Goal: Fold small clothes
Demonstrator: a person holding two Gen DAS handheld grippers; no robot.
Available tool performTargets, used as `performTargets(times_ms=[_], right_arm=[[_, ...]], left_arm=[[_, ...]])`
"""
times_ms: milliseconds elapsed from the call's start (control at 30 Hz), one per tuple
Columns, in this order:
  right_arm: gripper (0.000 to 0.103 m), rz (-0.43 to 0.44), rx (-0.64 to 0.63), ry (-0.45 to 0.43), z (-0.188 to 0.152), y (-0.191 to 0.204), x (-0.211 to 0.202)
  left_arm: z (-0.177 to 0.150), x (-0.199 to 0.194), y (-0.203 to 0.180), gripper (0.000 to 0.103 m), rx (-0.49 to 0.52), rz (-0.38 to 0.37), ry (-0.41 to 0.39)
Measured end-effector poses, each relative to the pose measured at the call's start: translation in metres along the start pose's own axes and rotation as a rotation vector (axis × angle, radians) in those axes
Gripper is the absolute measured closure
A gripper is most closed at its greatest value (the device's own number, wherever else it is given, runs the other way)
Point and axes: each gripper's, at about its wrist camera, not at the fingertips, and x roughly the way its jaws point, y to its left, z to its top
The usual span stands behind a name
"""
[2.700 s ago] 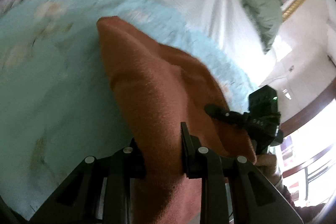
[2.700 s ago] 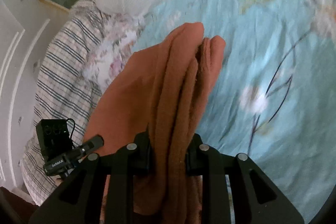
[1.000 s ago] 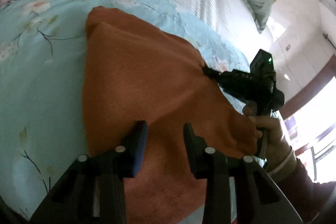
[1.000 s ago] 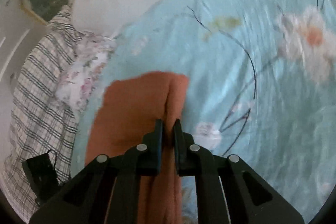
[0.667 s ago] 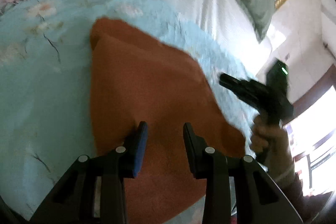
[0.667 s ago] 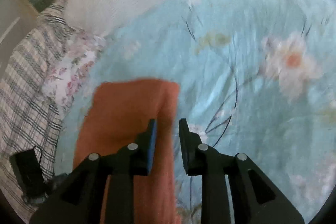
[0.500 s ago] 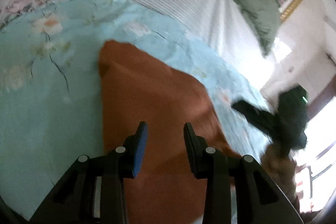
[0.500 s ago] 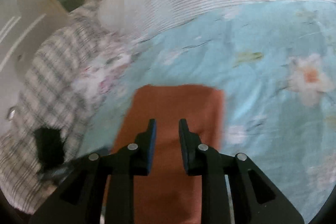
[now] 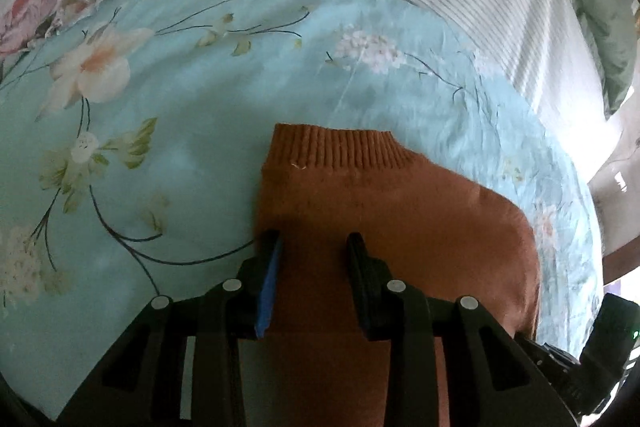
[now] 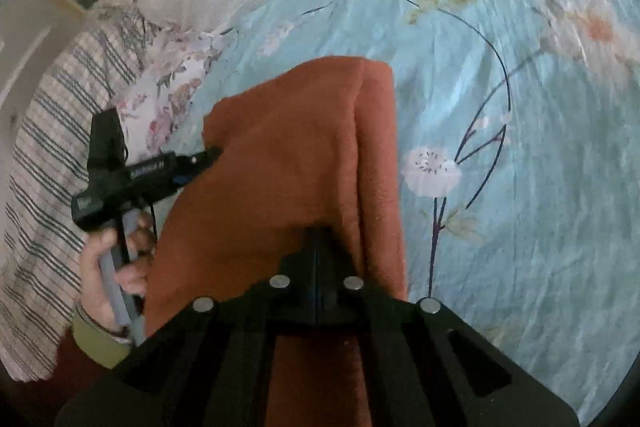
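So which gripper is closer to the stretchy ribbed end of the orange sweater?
Left. The left gripper hovers over the orange sweater just below its ribbed end, jaws apart. The right gripper, jaws together, is at the sweater's other side.

— How is the scene lit?
— Daylight is blown out at three o'clock in the left view; the gripper bodies are left dark.
— Sharpness?
— Edges are bent by fisheye; slight blur is seen rightward.

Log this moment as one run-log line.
stage: mid-fold | garment: orange knit garment flat on floral bedspread | left gripper: open over garment, jaws just narrowed | right gripper: shut, just closed
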Motion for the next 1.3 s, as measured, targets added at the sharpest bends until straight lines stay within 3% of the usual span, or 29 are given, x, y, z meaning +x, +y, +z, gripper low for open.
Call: performTargets(times_ms=[100, 233, 367, 433, 533, 600, 667, 1067, 1300], right_arm=[[0.100, 0.028, -0.005, -0.023, -0.003, 0.010, -0.015], [0.100, 0.082, -0.089, -0.036, -0.022, 0.029, -0.044], [0.100, 0.010, -0.128, -0.006, -0.051, 0.030, -0.056], [0.100, -0.053, -0.130, 0.014, -0.065, 0.021, -0.052], [0.100, -0.071, -0.097, 0.041, -0.084, 0.008, -0.043], [0.100, -0.063, -0.079, 0.022, -0.090, 0.004, -0.044], [0.100, -0.065, -0.072, 0.010, -0.094, 0.003, -0.049], [0.099, -0.115, -0.091, 0.003, -0.107, 0.005, -0.060], [0.099, -0.118, -0.043, 0.001, -0.113, 0.005, -0.069]], left_arm=[[-0.012, -0.022, -0.001, 0.071, 0.005, -0.017, -0.025], [-0.053, -0.073, -0.011, 0.071, 0.037, -0.153, -0.076], [-0.111, -0.113, -0.027, 0.071, 0.130, -0.287, -0.098], [-0.145, -0.122, -0.033, 0.071, 0.179, -0.319, -0.074], [-0.182, -0.110, -0.038, 0.072, 0.238, -0.241, -0.004], [-0.198, -0.100, -0.033, 0.075, 0.226, -0.197, 0.023], [-0.207, -0.101, -0.027, 0.074, 0.198, -0.207, 0.010], [-0.220, -0.101, -0.039, 0.072, 0.216, -0.110, -0.031], [-0.226, -0.112, -0.026, 0.071, 0.170, -0.129, -0.017]])
